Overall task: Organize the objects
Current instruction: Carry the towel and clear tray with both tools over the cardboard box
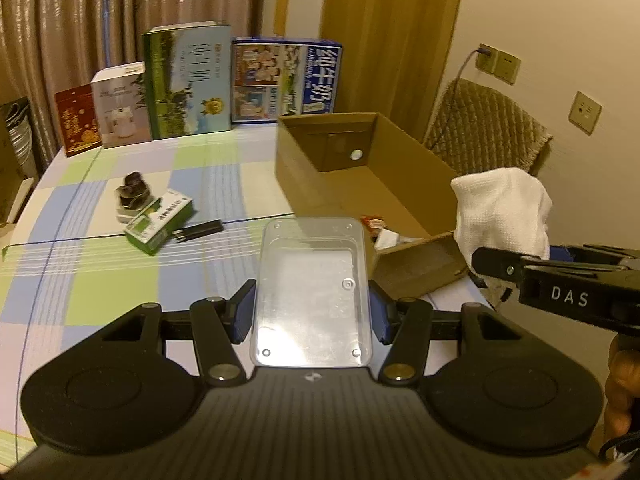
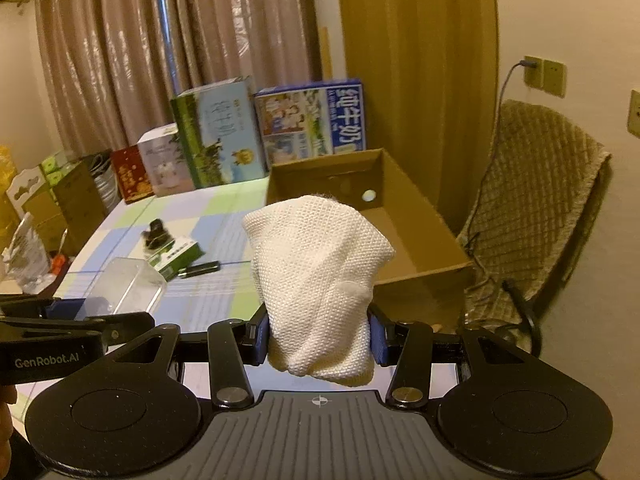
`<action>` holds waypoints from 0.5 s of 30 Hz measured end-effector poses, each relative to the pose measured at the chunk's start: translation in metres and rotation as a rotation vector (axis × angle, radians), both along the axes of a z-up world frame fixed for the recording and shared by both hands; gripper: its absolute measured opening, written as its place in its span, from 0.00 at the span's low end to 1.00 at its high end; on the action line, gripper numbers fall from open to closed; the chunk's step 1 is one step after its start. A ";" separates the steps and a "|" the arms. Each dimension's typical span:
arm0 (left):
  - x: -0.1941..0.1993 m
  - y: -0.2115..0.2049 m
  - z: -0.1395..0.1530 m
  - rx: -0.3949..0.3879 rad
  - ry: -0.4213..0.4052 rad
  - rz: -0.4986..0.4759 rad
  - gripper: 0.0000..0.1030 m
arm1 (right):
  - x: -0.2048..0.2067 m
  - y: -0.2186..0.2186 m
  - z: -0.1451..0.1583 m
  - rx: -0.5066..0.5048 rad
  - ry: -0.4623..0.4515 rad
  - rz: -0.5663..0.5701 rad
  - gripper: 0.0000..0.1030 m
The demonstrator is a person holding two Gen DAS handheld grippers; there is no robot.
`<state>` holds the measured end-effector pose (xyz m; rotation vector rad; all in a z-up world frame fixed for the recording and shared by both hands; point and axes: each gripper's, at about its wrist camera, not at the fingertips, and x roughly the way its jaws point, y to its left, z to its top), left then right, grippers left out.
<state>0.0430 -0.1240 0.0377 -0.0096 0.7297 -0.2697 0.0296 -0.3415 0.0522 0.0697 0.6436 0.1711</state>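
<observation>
I am holding a clear plastic box (image 1: 311, 292) with the left gripper (image 1: 312, 312); its pads are pressing on both sides of it, above the near part of the table. With the right gripper (image 2: 318, 334) I am gripping a white cloth (image 2: 320, 288), which is standing up between the pads, in front of the open cardboard box (image 1: 360, 184). The checked tablecloth (image 1: 120, 280) is covering the table. A green packet (image 1: 158, 220), a black pen (image 1: 198, 231) and a small dark object (image 1: 134, 194) are lying on it. Cartons (image 1: 240, 80) are standing along the curtain (image 1: 100, 12). A chair with a woven cover (image 2: 536, 216) is standing by the wall.
</observation>
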 end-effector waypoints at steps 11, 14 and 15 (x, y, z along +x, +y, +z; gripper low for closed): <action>0.005 -0.031 -0.002 -0.007 0.028 -0.035 0.50 | -0.003 -0.027 -0.003 0.018 0.007 -0.041 0.43; 0.006 -0.036 -0.004 -0.011 0.037 -0.039 0.50 | -0.002 -0.032 -0.003 0.017 0.008 -0.048 0.43; 0.007 -0.037 -0.004 -0.012 0.039 -0.040 0.50 | -0.001 -0.033 -0.002 0.015 0.008 -0.049 0.43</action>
